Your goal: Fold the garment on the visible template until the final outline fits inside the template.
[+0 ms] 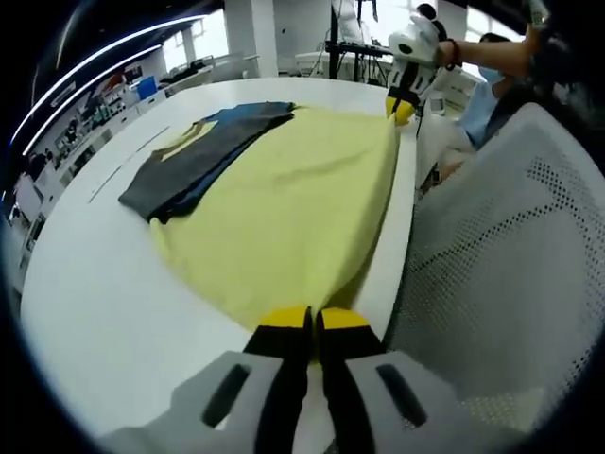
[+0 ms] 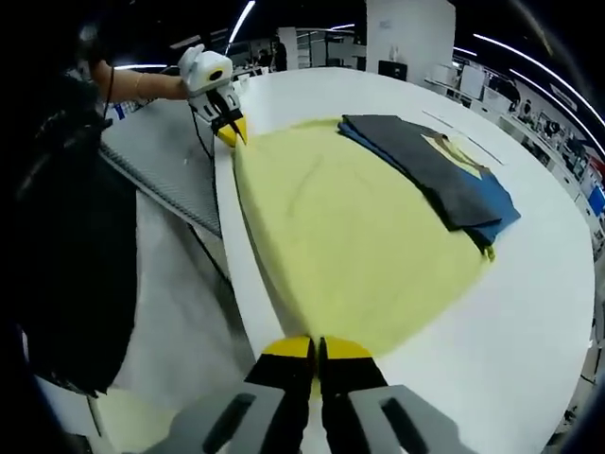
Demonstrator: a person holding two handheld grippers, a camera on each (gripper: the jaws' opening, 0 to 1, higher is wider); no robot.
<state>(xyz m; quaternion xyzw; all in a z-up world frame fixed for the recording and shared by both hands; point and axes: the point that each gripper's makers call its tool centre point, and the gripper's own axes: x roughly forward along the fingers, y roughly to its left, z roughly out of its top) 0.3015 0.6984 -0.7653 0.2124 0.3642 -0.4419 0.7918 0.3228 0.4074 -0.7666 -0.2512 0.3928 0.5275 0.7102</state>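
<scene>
A pale yellow garment (image 1: 293, 203) lies spread flat on the white table (image 1: 95, 293). My left gripper (image 1: 312, 320) is shut on its near edge, by the table's rim. At the garment's far corner my right gripper (image 1: 401, 109) pinches the cloth, held by a person's hand. In the right gripper view the same yellow garment (image 2: 359, 236) stretches away from my right gripper (image 2: 317, 348), which is shut on its hem. The left gripper (image 2: 232, 130) holds the far corner there. A folded dark grey and blue pile (image 1: 203, 156) lies on the garment's far side (image 2: 435, 170).
A white mesh chair back (image 1: 510, 255) stands close against the table's edge beside the garment. Thin dark lines (image 1: 123, 170) mark the tabletop beyond the dark pile. Bare white table (image 2: 529, 312) surrounds the cloth. Desks and equipment fill the room behind.
</scene>
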